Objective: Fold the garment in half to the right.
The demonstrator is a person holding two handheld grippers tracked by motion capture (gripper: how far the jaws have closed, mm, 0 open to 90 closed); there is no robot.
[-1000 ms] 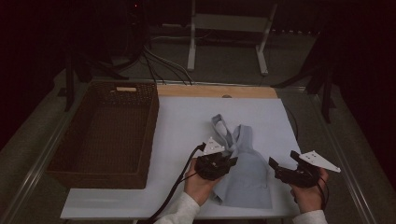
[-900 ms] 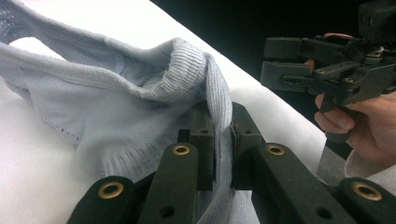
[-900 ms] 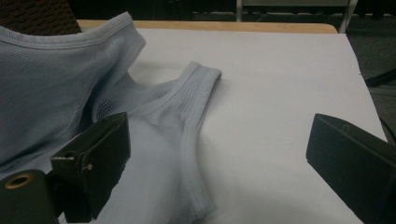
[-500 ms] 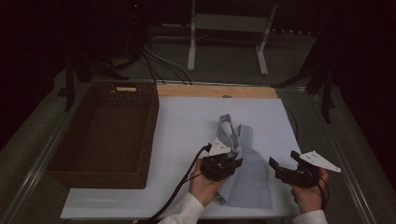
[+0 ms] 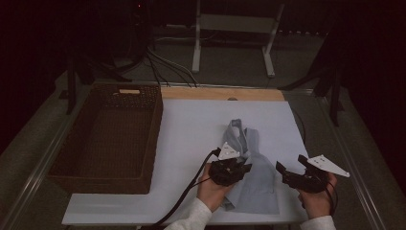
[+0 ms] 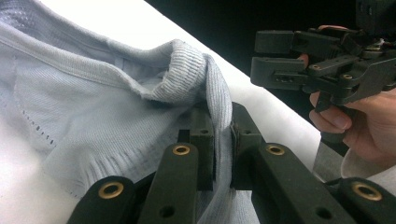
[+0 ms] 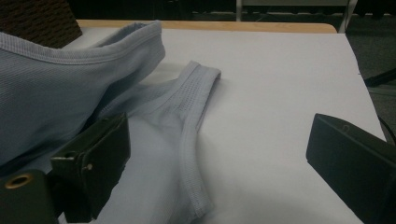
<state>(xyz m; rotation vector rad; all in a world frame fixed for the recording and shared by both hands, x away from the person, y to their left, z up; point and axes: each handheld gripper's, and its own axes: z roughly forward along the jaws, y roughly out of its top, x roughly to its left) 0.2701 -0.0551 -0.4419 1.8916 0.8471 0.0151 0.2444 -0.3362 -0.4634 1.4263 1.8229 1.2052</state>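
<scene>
Left gripper [image 5: 239, 168] is clamped on the garment [image 5: 256, 177]: the left gripper view has both black jaws pressed together with a ribbed knit edge of the pale blue-grey fabric [image 6: 196, 77] pinched between them, the cloth rising in a fold just above the jaw tips. Left hand [image 5: 213, 189] holds it low over the near part of the white table sheet [image 5: 191, 129], cable trailing off toward the near edge. Far left sits a brown wicker basket [image 5: 107, 170], well apart from the cloth and touching nothing in hand. Garment lies on the sheet right of centre, a narrower folded part with straps pointing away from the person and the wider body toward the near edge (one strap [image 7: 198, 93] lies flat on the white surface in the right gripper view, another bulge of fabric lifted at that view's left). Right gripper [image 5: 287, 173] sits just beside the garment's right edge, jaws spread wide; in its own view one jaw overlaps the cloth edge and the other stands over bare sheet, nothing pinched between them. Right hand [image 5: 316, 199] holds it near the table's near-right corner, grey three-cornered plate on top.
</scene>
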